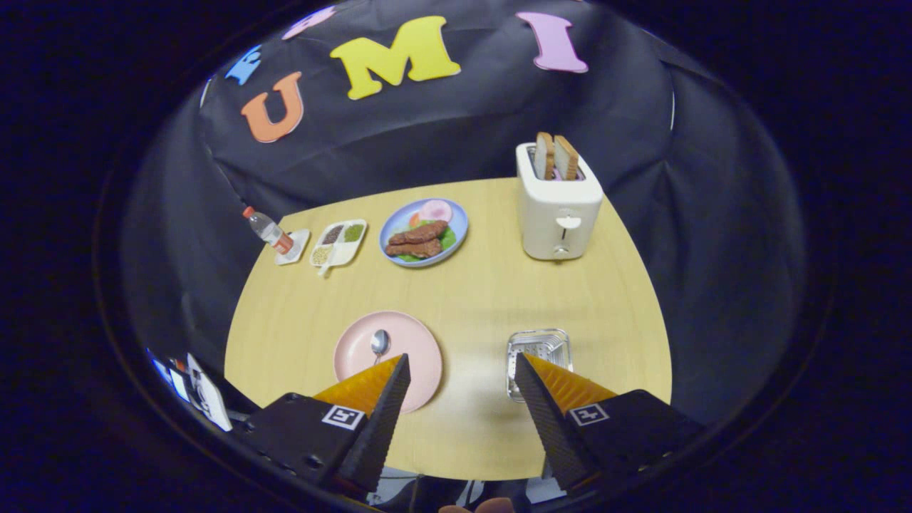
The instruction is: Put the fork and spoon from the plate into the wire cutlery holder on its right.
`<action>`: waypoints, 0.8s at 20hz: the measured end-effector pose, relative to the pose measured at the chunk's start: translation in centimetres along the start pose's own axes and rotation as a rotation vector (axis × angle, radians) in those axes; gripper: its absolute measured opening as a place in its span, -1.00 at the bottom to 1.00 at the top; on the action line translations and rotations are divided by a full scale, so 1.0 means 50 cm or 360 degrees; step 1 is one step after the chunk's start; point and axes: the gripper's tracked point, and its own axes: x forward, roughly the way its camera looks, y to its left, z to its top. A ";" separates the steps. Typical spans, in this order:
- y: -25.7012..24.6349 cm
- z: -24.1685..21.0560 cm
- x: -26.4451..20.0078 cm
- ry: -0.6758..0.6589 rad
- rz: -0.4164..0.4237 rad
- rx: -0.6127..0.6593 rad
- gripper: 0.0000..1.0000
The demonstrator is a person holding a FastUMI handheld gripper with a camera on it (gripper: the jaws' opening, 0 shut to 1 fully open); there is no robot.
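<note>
- Your gripper [462, 370] hangs above the near part of the pale wooden surface [470, 299], its fingers spread wide apart and holding nothing.
- The round pink plate [420, 353] lies just ahead of your left finger, which covers its near edge. One small metal spoon [379, 343] rests on it, bowl away from you.
- You cannot see a fork on the plate's visible part. It may sit under the left finger, or it may already be in the holder; the view does not settle which.
- The square wire cutlery holder [539, 345] stands to the plate's right, just ahead of your right finger and partly covered by it. Its contents are too small to make out.
- My judgement: the spoon is certainly left to move, and the fork is uncertain, so the job is at best half done.
- Count beyond the task things: one white toaster [558, 214] with two bread slices [556, 157] standing up in it, one blue plate of meat and greens [424, 231], one white divided dish [340, 244] with three compartments, and one small clear bottle with an orange cap [266, 229] on a small white tray [296, 247].
</note>
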 end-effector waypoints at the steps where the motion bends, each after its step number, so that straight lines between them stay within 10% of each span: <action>1: 0.026 -0.014 0.001 -0.0040 -0.0001 -0.0040 0.77; 16: 0.279 -0.248 0.237 -0.0070 -0.0082 -0.0170 0.82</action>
